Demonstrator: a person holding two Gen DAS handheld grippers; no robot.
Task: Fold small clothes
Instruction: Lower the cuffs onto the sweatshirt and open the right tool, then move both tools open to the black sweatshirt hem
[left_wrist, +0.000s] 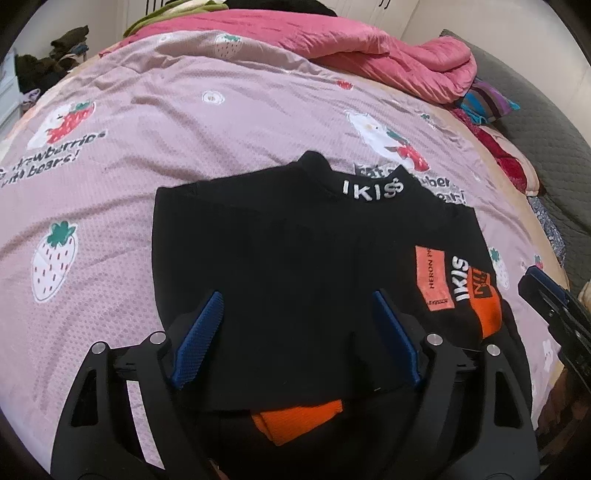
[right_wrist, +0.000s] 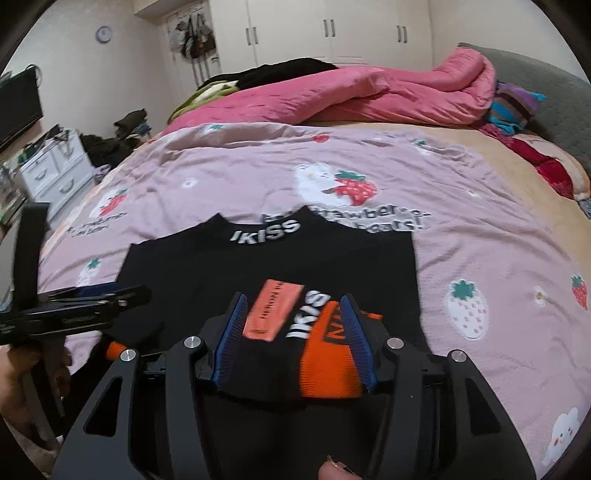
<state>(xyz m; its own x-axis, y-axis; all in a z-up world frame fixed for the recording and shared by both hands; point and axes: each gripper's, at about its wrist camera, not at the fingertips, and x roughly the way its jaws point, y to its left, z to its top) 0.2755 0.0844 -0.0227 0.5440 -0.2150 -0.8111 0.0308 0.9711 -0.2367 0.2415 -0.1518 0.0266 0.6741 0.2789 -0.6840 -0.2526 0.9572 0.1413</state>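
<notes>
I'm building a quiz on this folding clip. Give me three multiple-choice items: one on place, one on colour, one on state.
1. Where does the black top lie?
A. on the bedspread
B. on the floor
C. on a chair

2. What colour is the cuff between the right gripper's fingers?
A. green
B. orange
C. white

3. How does the left gripper stand?
A. shut on the collar
B. shut on the cuff
C. open over the top

Answers: 1 A, strawberry-print bedspread shows all round the top; 2 B, bright orange knit beside the lettering; 3 C, its blue pads stand wide apart, nothing pinched.
</notes>
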